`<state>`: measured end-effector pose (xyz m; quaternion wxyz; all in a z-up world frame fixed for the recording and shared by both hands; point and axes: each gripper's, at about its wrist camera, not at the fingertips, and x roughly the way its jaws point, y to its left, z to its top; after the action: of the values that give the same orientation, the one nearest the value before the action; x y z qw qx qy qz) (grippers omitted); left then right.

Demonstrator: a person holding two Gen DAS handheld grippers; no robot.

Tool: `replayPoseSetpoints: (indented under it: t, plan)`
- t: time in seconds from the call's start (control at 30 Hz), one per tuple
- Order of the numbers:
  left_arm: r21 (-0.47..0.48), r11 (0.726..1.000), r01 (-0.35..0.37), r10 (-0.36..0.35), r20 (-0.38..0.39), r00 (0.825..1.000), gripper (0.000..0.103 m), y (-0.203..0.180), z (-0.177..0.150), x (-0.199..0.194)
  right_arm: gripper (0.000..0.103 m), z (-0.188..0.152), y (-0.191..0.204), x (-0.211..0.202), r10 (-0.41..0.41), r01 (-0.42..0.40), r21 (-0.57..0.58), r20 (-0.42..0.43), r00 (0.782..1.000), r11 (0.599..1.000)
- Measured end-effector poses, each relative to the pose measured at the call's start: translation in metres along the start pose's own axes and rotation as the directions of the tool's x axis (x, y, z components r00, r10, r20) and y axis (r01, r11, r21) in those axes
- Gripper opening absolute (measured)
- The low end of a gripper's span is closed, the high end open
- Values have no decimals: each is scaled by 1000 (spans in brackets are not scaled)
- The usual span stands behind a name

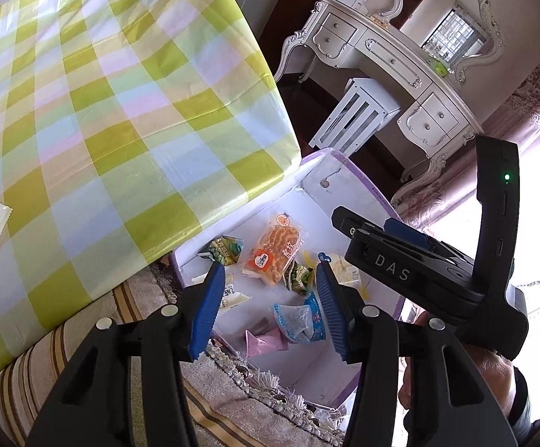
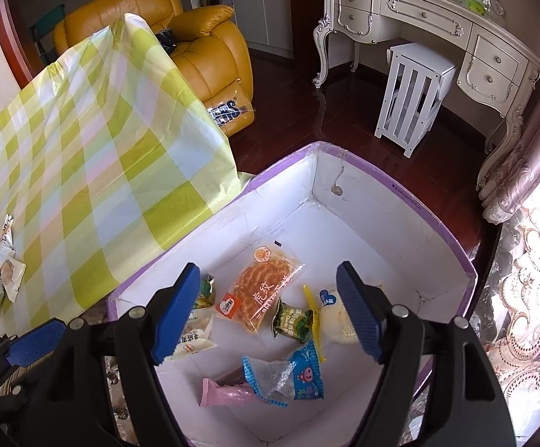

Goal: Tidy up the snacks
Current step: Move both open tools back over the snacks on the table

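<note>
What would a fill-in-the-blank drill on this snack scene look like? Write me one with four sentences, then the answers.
1. The purple-rimmed white cardboard box stands on the ____.
2. The pink wrapper lies inside the ____.
3. Both the left gripper and the right gripper hold ____.
4. The checked tablecloth is white and ____.

Answers: floor; box; nothing; green

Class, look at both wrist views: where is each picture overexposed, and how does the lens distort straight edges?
Left wrist view: daylight blows out the right edge behind the right gripper; the dressing table bows into a curve. Right wrist view: glare whitens the curtain at right; the box rim bends, corners darken.
</note>
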<state>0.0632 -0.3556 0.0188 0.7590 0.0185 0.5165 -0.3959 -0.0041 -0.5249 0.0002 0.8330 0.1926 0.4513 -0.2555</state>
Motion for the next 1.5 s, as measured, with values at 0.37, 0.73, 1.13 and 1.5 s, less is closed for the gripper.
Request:
replayPoseSetpoints:
  t: [0.37, 0.73, 1.13, 1.5]
  plan:
    - [-39, 995, -95, 99, 98, 990, 50, 28, 9, -27, 76, 1, 30, -9, 49, -48, -35, 10, 999, 998]
    - [-146, 978, -149, 173, 170, 970, 50, 79, 9, -59, 76, 0, 83, -15, 127, -126, -106, 5, 992, 986]
    - [-291, 938, -186, 253, 214, 943, 50, 141, 2, -92, 76, -5, 144, -23, 205, -203, -192, -12, 979, 960]
    - [-440, 878, -187, 314, 234, 920, 55, 200, -12, -123, 77, -13, 201, -20, 260, -262, -288, -43, 965, 921]
